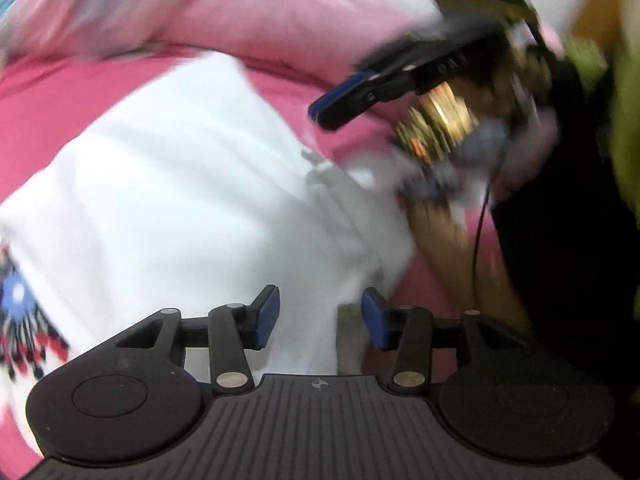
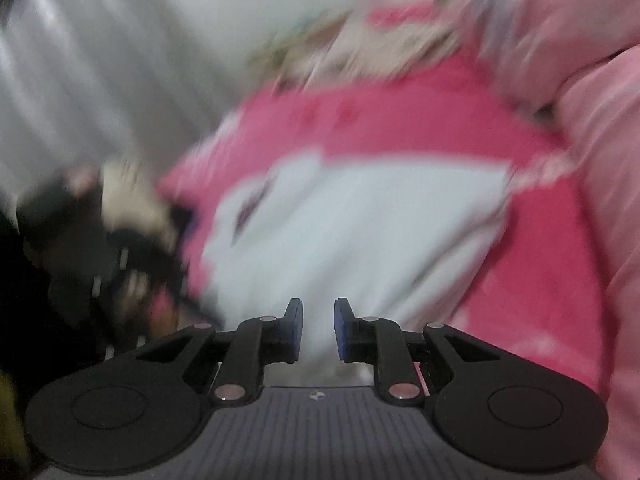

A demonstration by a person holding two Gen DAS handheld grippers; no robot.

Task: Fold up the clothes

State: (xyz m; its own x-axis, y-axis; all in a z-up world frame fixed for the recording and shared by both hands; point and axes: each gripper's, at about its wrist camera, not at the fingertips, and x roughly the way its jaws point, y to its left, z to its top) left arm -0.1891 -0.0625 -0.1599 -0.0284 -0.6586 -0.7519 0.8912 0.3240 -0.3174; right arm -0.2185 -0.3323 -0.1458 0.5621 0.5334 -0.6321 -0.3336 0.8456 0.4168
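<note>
A white garment (image 1: 180,184) with a blue, red and black print (image 1: 16,312) lies spread on a deep pink sheet (image 1: 60,92). My left gripper (image 1: 320,316) is low over its near edge. Its blue pads stand apart, with a fold of white cloth between them that they do not press. My right gripper (image 1: 340,104), held by a hand (image 1: 440,120), hovers over the sheet past the garment's far corner with nothing hanging from it. In the blurred right wrist view the right gripper (image 2: 319,326) shows a narrow gap above the white garment (image 2: 360,232). The left gripper (image 2: 120,264) is a dark blur at the left.
Pale pink bedding (image 1: 280,8) is bunched along the far side of the sheet, and it fills the right edge of the right wrist view as pale pink bedding (image 2: 580,100). A pale wall or curtain (image 2: 80,80) is at the left. Yellow-green clothing (image 1: 624,128) borders the right.
</note>
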